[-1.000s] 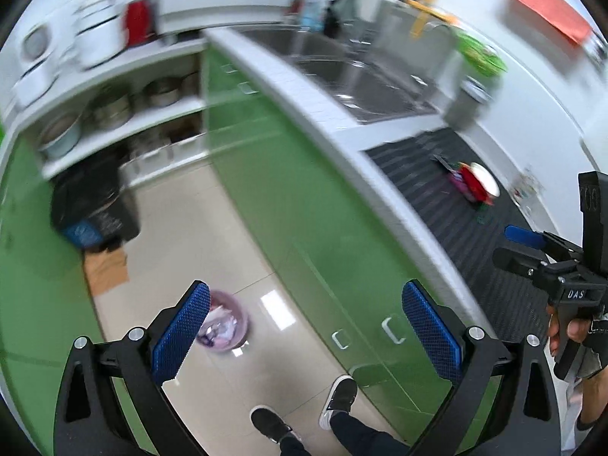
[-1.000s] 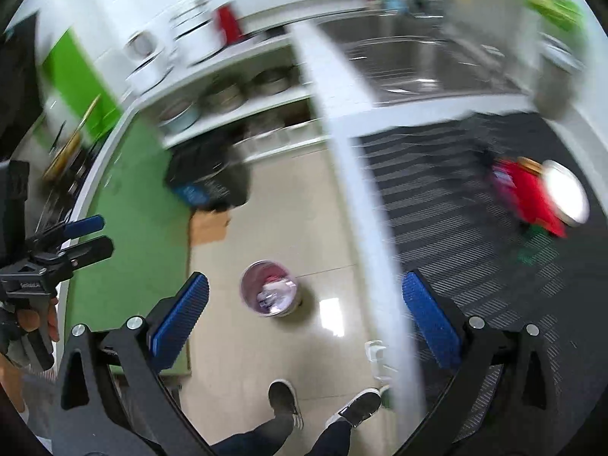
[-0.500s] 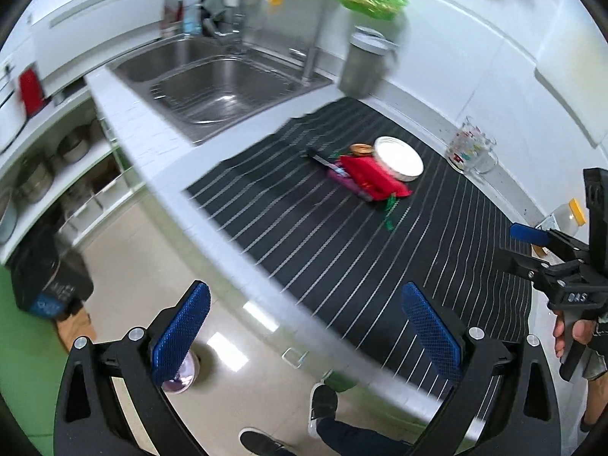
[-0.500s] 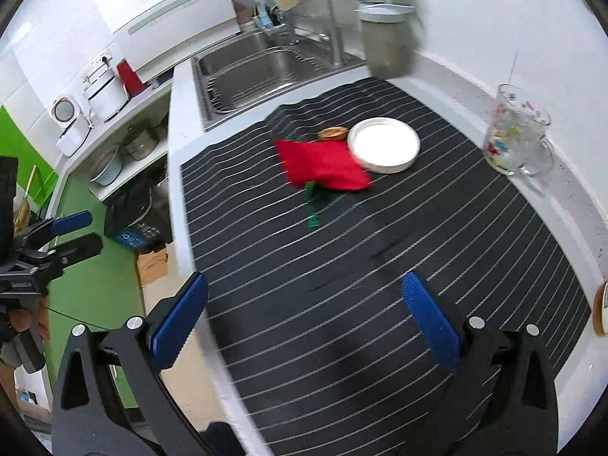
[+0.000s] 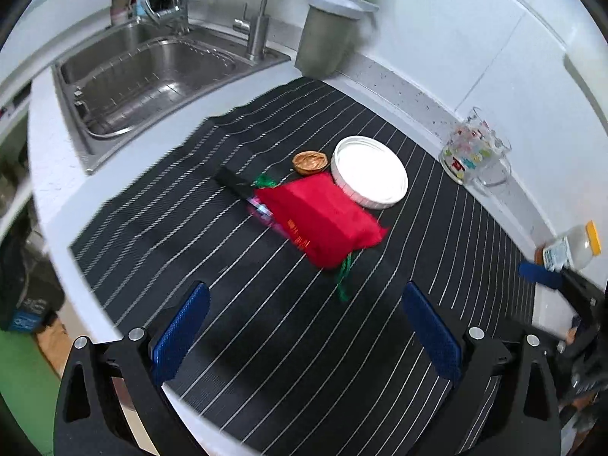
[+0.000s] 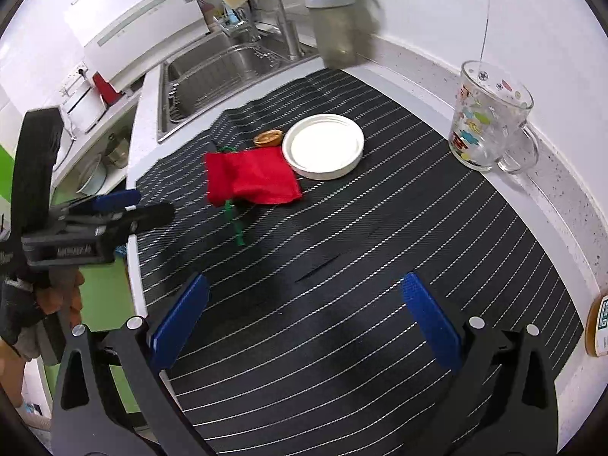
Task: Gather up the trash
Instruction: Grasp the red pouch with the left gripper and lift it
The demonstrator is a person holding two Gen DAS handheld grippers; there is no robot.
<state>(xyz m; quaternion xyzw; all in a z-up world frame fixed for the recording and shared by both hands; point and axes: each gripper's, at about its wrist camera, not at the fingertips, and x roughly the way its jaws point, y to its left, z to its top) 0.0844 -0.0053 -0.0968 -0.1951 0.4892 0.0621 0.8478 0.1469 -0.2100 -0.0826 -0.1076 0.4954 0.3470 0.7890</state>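
Note:
A red drawstring pouch [image 5: 323, 216] with green cord lies mid-mat on the black striped mat [image 5: 228, 304]; it also shows in the right wrist view [image 6: 250, 178]. Under its left end lie a black bar [image 5: 233, 182] and a pink wrapper [image 5: 260, 209]. A brown walnut shell [image 5: 309, 162] and a white lid [image 5: 368, 171] lie behind it. My left gripper [image 5: 304, 330] is open and empty, above the mat's near side. My right gripper [image 6: 304, 319] is open and empty, right of the pouch.
A steel sink [image 5: 144, 72] sits at back left, with a grey canister [image 5: 330, 34] beside it. A glass mug [image 6: 490, 117] and a jar [image 5: 573, 247] stand along the right wall. The counter's edge [image 6: 135, 228] drops to the floor at left.
Both grippers swung up from the floor and the purple bin to the counter and moved closer to the red pouch. Both stayed open.

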